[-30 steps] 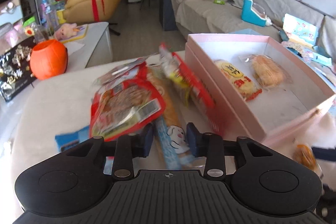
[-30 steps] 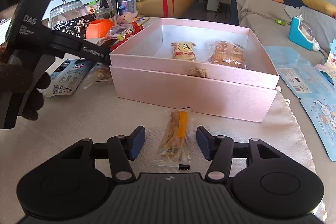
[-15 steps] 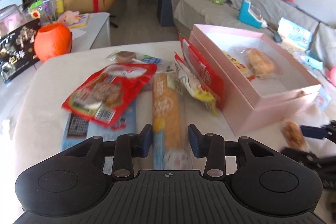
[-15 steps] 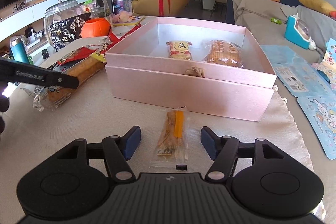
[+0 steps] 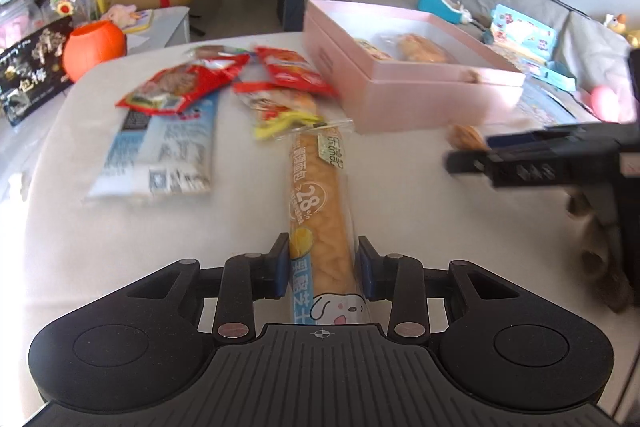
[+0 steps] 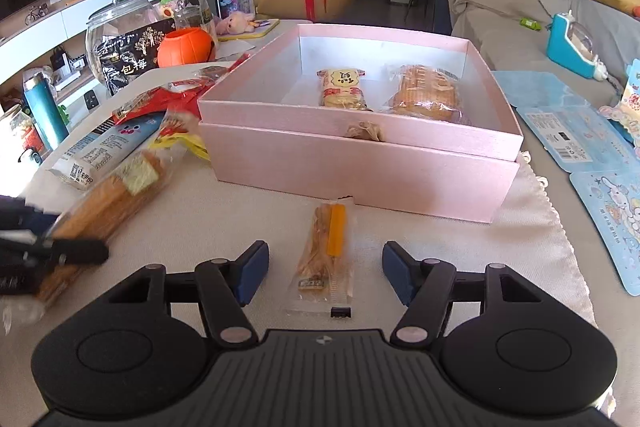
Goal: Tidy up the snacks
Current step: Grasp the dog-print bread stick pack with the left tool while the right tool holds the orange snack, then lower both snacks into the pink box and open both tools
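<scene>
Your left gripper [image 5: 322, 269] has its fingers clamped on the near end of the long bread stick [image 5: 320, 203], which runs straight ahead from them. Your right gripper [image 6: 325, 271] has its fingers spread wide, with the small clear snack packet [image 6: 326, 255] lying between them, touching neither. Beyond both sits the pink box [image 6: 360, 167], holding two wrapped snacks. Red snack bags [image 5: 188, 87] lie ahead-left of your left fingers.
</scene>
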`<state>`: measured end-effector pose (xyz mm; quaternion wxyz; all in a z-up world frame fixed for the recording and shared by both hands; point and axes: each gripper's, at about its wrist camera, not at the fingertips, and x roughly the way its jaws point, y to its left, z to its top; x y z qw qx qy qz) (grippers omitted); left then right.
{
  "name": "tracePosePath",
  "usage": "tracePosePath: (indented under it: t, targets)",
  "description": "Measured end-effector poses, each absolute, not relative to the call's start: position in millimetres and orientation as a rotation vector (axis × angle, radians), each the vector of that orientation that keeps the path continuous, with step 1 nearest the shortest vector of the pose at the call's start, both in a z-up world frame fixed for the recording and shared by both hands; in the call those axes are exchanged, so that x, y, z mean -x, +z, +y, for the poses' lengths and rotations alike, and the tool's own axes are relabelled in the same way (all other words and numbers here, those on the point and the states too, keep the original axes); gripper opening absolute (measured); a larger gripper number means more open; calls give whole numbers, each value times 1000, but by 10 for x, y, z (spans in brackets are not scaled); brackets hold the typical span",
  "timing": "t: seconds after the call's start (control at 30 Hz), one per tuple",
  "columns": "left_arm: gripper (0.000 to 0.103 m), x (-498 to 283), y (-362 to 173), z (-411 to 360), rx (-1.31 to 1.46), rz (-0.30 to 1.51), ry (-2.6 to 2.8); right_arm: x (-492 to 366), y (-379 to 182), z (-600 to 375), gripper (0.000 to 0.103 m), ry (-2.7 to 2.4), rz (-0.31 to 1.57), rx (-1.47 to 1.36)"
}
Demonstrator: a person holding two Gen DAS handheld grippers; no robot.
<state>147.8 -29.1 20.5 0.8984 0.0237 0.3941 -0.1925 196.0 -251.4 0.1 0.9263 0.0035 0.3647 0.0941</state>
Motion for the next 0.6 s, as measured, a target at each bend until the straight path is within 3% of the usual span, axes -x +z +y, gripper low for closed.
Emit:
tracePosePath:
  t: [0.03, 0.1, 0.13, 0.27, 0.47, 0.6]
  targets:
    - [40, -1453, 203, -302, -41, 821, -395, -1983, 9, -2513, 62, 195, 752, -21]
    - [40, -1443, 206, -346, -56, 823, -391, -1999, 37, -2496, 39, 193, 763, -19]
    - [40, -1448, 215, -364, -68, 825, -391, -1991, 56, -2481, 22, 196, 772, -6]
    - [33, -1417, 296, -366, 8, 799, -447, -1779, 214, -2520, 20, 233, 755, -1]
    - [33, -1495, 900, -574, 103, 554, -568, -1464, 798, -2802, 20, 236, 612, -24]
    - [34, -1950, 1260, -801, 84, 453, -582, -1552, 1194, -2973, 20, 207, 488, -68]
